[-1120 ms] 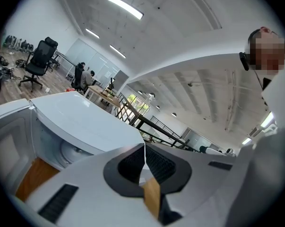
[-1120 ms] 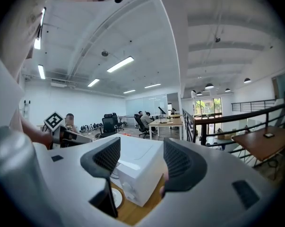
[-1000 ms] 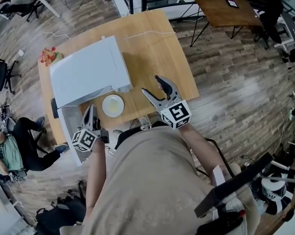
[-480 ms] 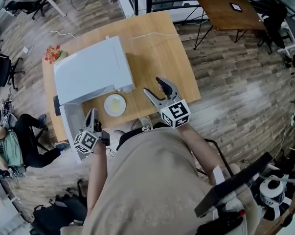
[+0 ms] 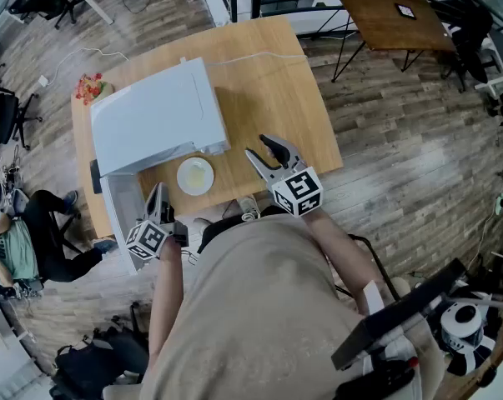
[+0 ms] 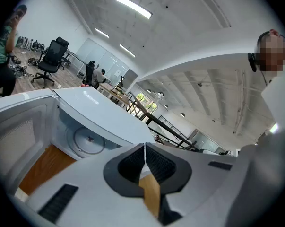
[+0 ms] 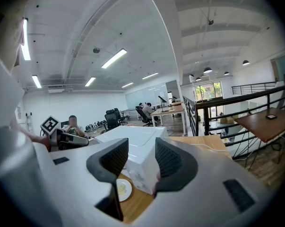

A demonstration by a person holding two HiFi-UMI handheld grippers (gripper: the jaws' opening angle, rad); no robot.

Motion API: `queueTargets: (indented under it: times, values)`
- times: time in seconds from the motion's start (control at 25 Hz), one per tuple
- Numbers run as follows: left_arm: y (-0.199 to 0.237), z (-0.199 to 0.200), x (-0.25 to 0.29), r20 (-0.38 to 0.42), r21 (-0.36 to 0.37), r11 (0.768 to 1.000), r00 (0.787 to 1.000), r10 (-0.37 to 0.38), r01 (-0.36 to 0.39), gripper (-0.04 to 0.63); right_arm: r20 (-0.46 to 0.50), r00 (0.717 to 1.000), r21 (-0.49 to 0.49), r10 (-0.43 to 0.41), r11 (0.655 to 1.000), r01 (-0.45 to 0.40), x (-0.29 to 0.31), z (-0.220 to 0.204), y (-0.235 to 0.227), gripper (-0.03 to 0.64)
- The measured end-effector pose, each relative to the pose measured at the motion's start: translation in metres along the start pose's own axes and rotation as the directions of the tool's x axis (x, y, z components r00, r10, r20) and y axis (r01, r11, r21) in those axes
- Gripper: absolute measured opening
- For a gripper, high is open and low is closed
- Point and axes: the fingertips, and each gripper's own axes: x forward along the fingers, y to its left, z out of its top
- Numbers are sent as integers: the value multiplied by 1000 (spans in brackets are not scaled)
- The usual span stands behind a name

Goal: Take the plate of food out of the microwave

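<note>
Wooden bench below me, with the white microwave on it and its door swung open. The plate of food is out and lying on the bench between my grippers, just left of my right gripper. That gripper's jaws stand apart and have just been closing, with nothing between them. My left gripper is clenched and empty beside the open door, the plate just to its right.
</note>
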Motion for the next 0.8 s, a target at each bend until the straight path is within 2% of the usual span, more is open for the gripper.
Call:
queueTargets:
  times: [0.32,0.44,0.52,0.6,0.64,0.72,0.8]
  values:
    - [-6,1,2,6,-24,999,1000,-25,25,8,-36,996,29,85,996,-84,10,-2,24,179]
    - [-25,10,4,27,-57,993,995,-99,101,8,-22,981,72,192,979,-190,14,11,52,179]
    - [-47,20,5,53,-72,979,980,-189,193,8,4,961,79,276,958,-275,15,28,74,179]
    - [-76,31,5,92,-97,944,947,-307,316,8,30,936,78,350,933,-352,18,46,94,179]
    - [-91,38,4,116,-115,916,921,-371,383,8,43,922,82,384,919,-386,20,54,104,179]
    - [-120,53,-1,171,-157,840,852,-495,519,12,75,891,101,447,886,-453,27,71,125,179]
    - [-147,70,-8,229,-182,749,768,-598,637,99,111,856,123,505,848,-516,35,87,147,179]
